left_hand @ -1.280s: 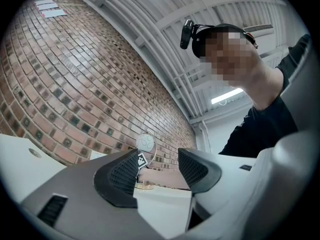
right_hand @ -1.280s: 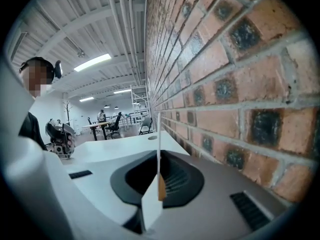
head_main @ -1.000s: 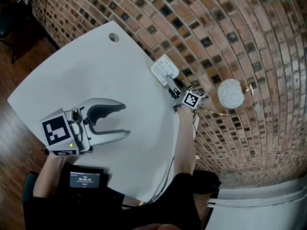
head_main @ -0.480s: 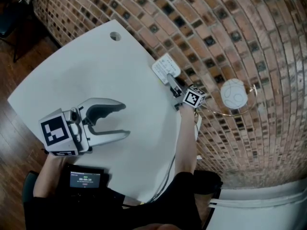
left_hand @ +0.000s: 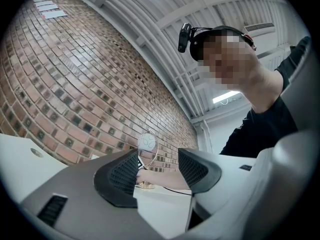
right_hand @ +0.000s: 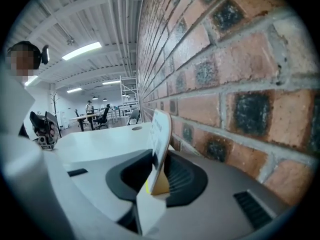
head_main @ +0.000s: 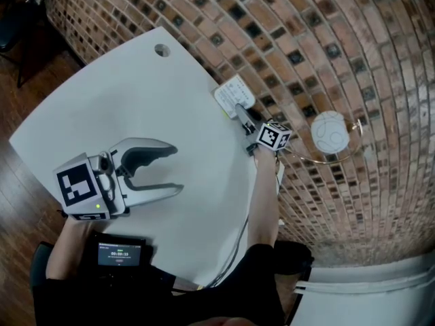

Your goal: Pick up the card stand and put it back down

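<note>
The card stand [head_main: 234,95], a white printed card in a small base, stands on the white table [head_main: 102,107] close to the brick wall. My right gripper [head_main: 243,117] reaches to it from the near side. In the right gripper view the card stand [right_hand: 161,144] rises upright between the two dark pads of the right gripper [right_hand: 156,176]. The jaws are opening, and a gap shows on the card's left side. My left gripper [head_main: 178,170] rests on the table at the front left, open and empty, as the left gripper view also shows for the left gripper [left_hand: 159,169].
A white ball ornament on a wire ring stand [head_main: 328,133] sits by the wall, right of my right hand. The table has a round cable hole [head_main: 161,49] at its far corner. A small device with a lit screen [head_main: 119,253] is at my body. A cable [head_main: 238,240] runs off the table's near edge.
Nothing has visibly moved in the head view. My right gripper stays at the card stand and the left one lies still.
</note>
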A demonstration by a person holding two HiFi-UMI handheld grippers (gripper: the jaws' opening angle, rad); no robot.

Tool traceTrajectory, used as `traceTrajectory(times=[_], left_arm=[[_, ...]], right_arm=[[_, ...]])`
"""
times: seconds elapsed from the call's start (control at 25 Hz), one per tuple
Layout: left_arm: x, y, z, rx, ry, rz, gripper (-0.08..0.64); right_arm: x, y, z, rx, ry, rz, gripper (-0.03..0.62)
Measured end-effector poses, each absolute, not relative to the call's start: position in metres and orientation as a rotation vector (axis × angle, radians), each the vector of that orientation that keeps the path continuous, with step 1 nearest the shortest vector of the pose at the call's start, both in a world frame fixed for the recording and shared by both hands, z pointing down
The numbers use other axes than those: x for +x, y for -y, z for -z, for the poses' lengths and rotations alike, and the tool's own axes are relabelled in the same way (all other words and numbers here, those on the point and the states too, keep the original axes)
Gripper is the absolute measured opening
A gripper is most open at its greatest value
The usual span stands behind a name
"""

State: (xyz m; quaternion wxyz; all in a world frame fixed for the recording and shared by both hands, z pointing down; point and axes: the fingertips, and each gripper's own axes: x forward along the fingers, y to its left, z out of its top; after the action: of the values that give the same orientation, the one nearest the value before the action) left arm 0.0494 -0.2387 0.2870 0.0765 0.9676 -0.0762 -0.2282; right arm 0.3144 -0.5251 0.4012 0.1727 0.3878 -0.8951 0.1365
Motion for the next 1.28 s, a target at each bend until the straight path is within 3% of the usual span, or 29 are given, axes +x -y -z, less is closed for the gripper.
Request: traceTrajectory(times=[0.32, 1.28], left_arm=[[0.049, 0.239, -0.285, 2.900, 0.231, 0.693, 0.253], [0.051, 0.236, -0.295, 2.910, 0.208, 0.626, 0.253]], right_arm=[[0.324, 0.528, -0.404, 1.162, 2.495, -0.403, 0.152], [0.349, 0.517, -0.394, 1.430, 2.410, -0.479, 0.153]])
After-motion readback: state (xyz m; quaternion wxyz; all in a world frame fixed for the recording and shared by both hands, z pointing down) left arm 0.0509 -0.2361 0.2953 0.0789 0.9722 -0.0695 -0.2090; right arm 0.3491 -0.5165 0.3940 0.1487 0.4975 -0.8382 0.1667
